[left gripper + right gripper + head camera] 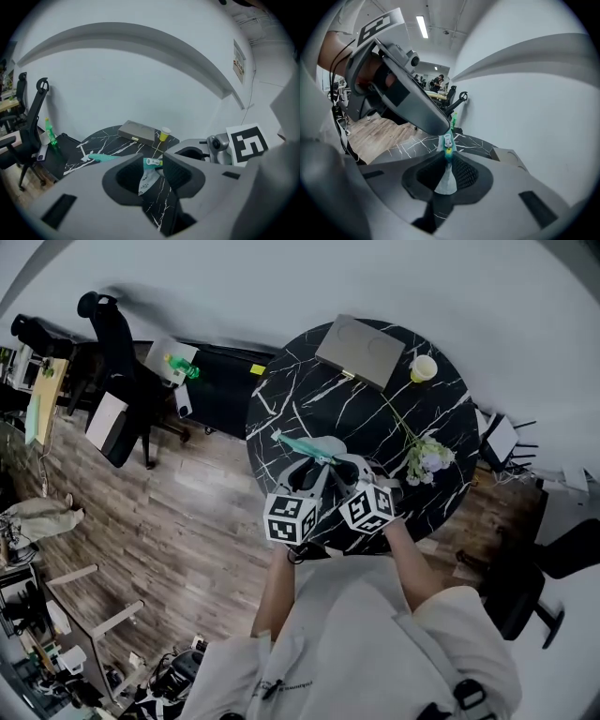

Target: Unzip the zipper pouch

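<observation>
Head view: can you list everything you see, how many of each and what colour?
round marble table: one, black with white veins, centre.
flat box-like case: one, grey, table's far edge.
lidded cup: one, yellow, right of the case.
bunch of flowers: one, pale blooms, table's right side.
teal zipper pouch: one, teal, over the table's near side.
office chair: one, black, far left.
plastic bottle: one, green, left of the table.
plank floor: brown wood.
left gripper: one, grey, closed on the pouch's zip-pull end.
right gripper: one, grey, closed on the pouch's fabric.
</observation>
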A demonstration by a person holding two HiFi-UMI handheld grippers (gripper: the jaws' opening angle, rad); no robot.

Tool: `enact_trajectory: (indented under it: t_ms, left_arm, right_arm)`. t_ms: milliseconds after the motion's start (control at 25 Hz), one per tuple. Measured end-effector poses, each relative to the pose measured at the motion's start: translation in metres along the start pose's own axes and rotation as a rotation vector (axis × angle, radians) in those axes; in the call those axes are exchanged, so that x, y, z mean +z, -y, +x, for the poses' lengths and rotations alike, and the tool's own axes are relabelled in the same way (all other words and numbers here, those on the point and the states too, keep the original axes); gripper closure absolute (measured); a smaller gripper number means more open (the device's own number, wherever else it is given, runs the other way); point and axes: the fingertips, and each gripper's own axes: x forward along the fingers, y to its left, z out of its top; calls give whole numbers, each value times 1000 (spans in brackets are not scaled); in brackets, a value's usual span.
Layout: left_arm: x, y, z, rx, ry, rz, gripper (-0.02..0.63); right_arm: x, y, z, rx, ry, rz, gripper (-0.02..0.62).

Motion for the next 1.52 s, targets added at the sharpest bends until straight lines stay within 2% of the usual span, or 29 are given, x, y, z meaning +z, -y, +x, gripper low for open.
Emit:
enact_trajectory:
  t_ms: [240,480,720,840,1160,1200,1520]
  left_arm:
    - [-6,1,1,14,-4,-16,469]
    - [-4,10,-5,11,-26,7,471]
    - [5,22,-13,2,12,-13,482]
    - [9,31,-18,-1,32,-10,515]
    - [13,69,-28,-89,115,-121,533]
    - [11,75,-28,-100,119,-124,549]
    - [-7,117,-26,-108,118,-142,549]
  right_arm:
    - [8,-6,-5,-1,15,-11,548]
    - [17,-8,-16,-8,42,-28,549]
    - [21,-7,-31,-31,46,-72,549]
    - [21,-6,-43,-52,35,-84,549]
    - [9,-7,-78,-95,24,-71,548]
    - [6,-7,-83,-98,23,-69,549]
    - [-10,-14,-121,-131,27,-76,548]
